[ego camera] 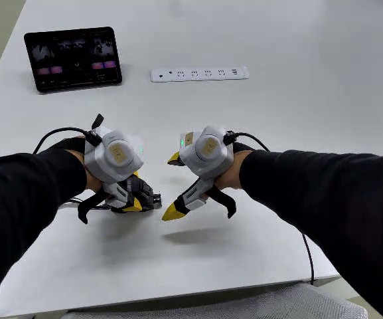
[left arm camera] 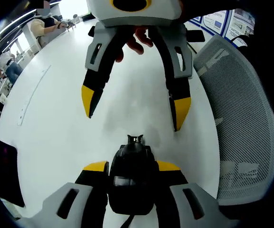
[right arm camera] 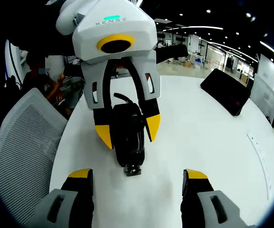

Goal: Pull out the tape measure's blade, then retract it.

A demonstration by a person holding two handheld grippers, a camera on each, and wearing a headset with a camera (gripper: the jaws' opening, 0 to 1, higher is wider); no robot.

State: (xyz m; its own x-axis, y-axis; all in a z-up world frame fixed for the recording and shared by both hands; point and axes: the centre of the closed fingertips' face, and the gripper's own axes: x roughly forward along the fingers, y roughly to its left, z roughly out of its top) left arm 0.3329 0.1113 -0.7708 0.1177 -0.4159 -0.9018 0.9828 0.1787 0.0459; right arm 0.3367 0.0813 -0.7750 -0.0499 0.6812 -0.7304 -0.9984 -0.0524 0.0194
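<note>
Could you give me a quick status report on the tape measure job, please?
Left claw shut on tape measure. Right claw open, facing blade hook, apart; not yet pulled. Nothing between them.

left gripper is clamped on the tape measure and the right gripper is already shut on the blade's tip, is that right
Not quite. The left gripper is clamped on the tape measure, but the right gripper is open: in the left gripper view its jaws stand wide apart and touch nothing, with the blade's tip bare.

2 tools (L tool (ego camera: pixel 137 194), R tool (ego camera: pixel 173 186)), 1 tape measure (left arm camera: pixel 131 185), 1 tablet (ego camera: pixel 73 58), 1 pwr strip (ego camera: pixel 200 74), 1 chair (left arm camera: pixel 241 118), 1 table (ego camera: pixel 277 100)
</note>
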